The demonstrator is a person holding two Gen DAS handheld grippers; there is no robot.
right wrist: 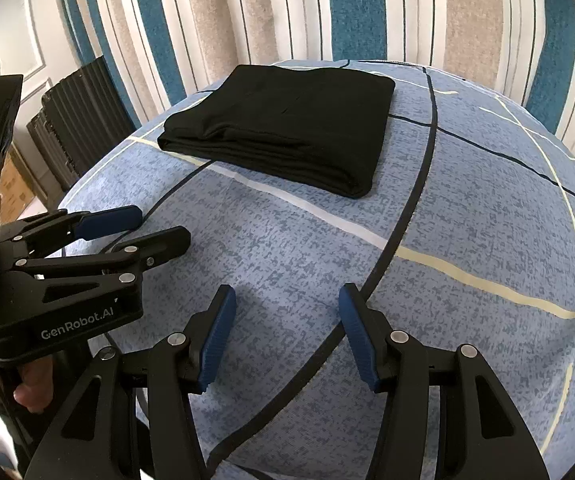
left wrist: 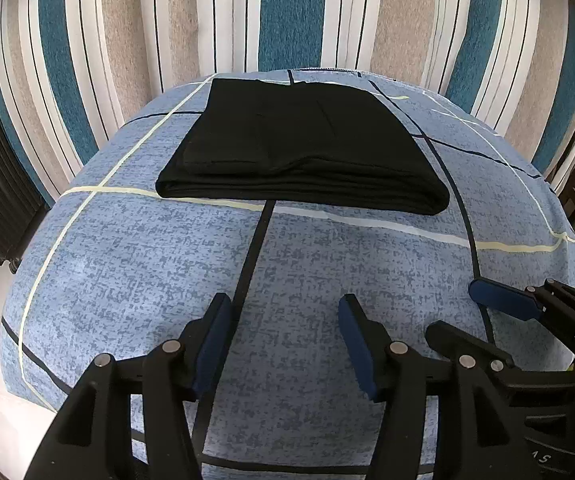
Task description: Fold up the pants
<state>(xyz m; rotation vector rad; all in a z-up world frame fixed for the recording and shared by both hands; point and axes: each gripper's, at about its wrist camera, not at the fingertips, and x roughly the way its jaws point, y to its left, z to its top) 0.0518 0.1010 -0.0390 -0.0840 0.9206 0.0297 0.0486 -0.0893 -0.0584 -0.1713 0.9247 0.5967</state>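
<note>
Both the left gripper [left wrist: 285,308] and the right gripper [right wrist: 287,300] stand with jaws spread apart and nothing between them, side by side over the blue bedsheet [left wrist: 307,264]. The black pants [left wrist: 299,148] lie folded into a flat rectangle on that bedsheet, well beyond both grippers, near its far edge by the striped curtain [left wrist: 287,12].

Bare blue bedcover [left wrist: 295,264] lies open between both tongs and the folded black pants [left wrist: 299,152] — nothing blocks that stretch. Behind the pants the striped curtain [left wrist: 287,12] closes the far side; a dark radiator [right wrist: 75,120] stands off the bed's left edge.
</note>
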